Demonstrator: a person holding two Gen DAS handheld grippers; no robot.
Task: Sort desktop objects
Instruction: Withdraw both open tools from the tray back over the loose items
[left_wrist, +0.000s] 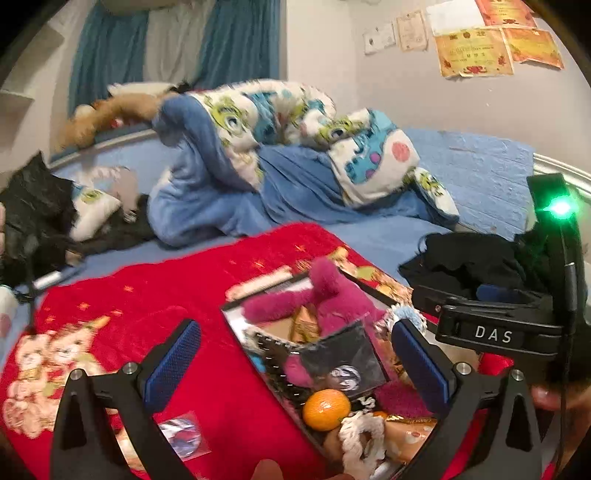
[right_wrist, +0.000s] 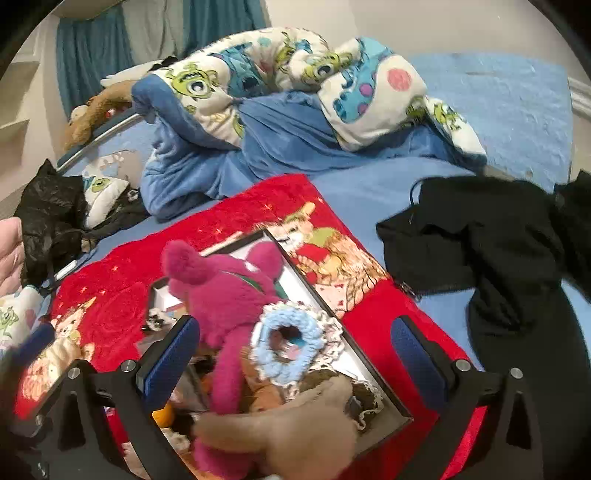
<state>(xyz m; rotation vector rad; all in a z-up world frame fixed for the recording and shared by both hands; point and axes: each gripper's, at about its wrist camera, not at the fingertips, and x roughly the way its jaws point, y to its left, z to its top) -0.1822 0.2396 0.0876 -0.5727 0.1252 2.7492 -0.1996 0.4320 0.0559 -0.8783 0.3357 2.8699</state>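
Observation:
A black-rimmed box (left_wrist: 236, 314) lies on a red blanket (left_wrist: 122, 317) and holds several objects: a pink plush toy (left_wrist: 332, 295), an orange (left_wrist: 326, 410), a white scrunchie (left_wrist: 360, 439), a dark badge packet (left_wrist: 343, 365). My left gripper (left_wrist: 295, 369) is open above the box, empty. A round badge in a clear packet (left_wrist: 183, 435) lies on the blanket by its left finger. In the right wrist view the pink plush (right_wrist: 229, 295), a blue scrunchie (right_wrist: 286, 338) and a tan plush (right_wrist: 295, 435) fill the box (right_wrist: 380, 384). My right gripper (right_wrist: 295, 365) is open above them, empty.
A bed with a blue sheet (right_wrist: 369, 184) carries a cartoon-print quilt (right_wrist: 280, 85), black clothing (right_wrist: 480, 251) at the right and a black bag (right_wrist: 48, 221) at the left. The right gripper's body (left_wrist: 491, 325) shows in the left wrist view.

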